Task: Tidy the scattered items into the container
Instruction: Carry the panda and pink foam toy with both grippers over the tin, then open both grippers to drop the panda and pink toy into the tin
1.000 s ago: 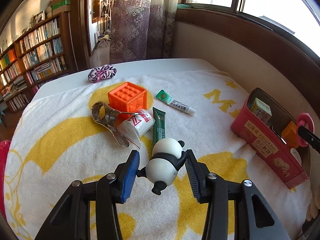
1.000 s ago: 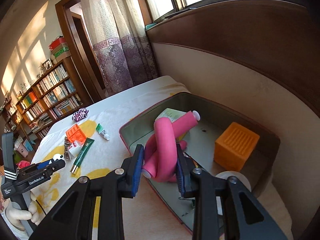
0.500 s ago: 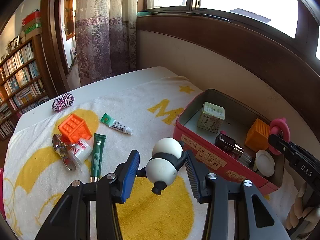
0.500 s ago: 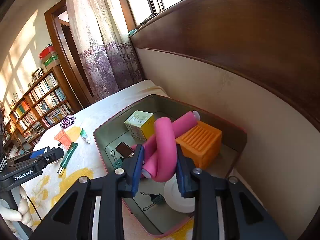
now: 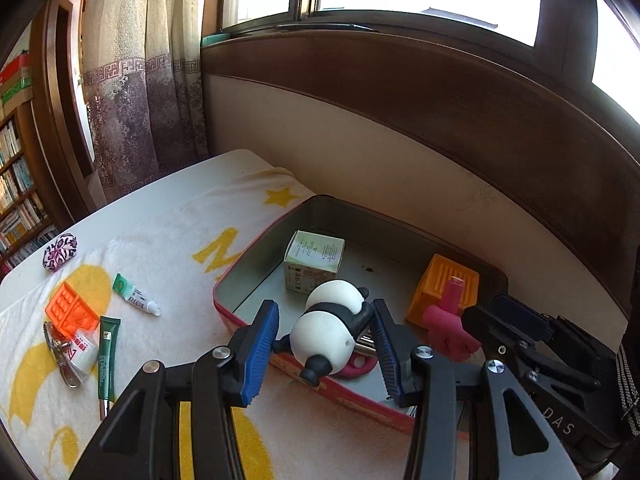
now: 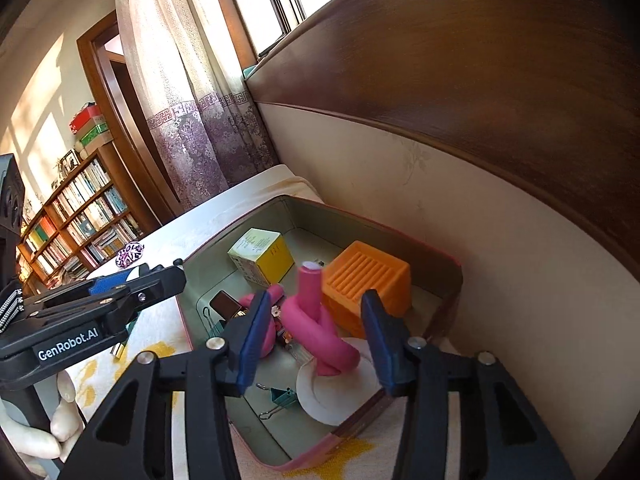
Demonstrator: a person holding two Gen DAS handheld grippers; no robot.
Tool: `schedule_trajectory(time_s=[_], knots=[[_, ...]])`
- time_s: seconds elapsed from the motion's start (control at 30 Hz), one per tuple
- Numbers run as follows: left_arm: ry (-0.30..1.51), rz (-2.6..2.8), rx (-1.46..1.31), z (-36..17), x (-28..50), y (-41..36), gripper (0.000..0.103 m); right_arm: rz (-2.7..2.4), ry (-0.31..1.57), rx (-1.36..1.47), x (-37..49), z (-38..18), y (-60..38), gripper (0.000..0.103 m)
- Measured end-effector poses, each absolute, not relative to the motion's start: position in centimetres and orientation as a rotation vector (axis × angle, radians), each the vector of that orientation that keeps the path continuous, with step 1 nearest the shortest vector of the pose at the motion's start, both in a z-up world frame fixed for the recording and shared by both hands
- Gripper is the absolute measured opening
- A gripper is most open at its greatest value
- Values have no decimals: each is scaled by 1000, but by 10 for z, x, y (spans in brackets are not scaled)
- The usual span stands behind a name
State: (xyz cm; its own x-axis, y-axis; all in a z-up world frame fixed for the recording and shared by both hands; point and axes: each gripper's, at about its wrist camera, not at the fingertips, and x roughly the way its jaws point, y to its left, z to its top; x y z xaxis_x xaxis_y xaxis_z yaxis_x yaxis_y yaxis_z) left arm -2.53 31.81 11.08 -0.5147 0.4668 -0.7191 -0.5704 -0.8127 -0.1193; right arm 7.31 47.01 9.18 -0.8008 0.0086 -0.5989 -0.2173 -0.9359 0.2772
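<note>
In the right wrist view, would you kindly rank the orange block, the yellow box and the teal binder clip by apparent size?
1. orange block
2. yellow box, slightly smaller, though farther away, so uncertain
3. teal binder clip, clearly smallest

worktop (image 5: pixel 168 184): white, set against the wall
cover: white-and-yellow towel (image 5: pixel 168 248) spread over it
on the towel: pink tin (image 5: pixel 344 392), orange block (image 5: pixel 72 312), two tubes (image 5: pixel 136 300), metal clip (image 5: pixel 60 356)
on bare worktop: patterned pouch (image 5: pixel 60 251)

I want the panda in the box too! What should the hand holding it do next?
Probably carry the panda a bit further over the tin, then let go. The left gripper holds it just above the near rim, and there is bare floor beside the small carton.
</note>
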Motion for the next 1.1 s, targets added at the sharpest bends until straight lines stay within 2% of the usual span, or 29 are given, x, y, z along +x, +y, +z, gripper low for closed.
schedule_trajectory(time_s=[0.1, 0.13, 0.17, 0.23, 1.1], knots=[[142, 2284, -1031, 109, -26, 324, 49, 2822, 514, -928, 74, 92, 472, 59], [129, 2278, -1031, 108, -26, 324, 53, 2822, 517, -929, 74, 92, 473, 59], [118, 2277, -1030, 108, -26, 323, 68, 2820, 519, -930, 73, 92, 473, 59], [102, 2305, -1015, 109, -26, 319, 79, 2820, 520, -934, 73, 90, 472, 59], [34, 2397, -1171, 82, -45, 243, 79, 2865, 464, -1012, 66, 84, 438, 59]])
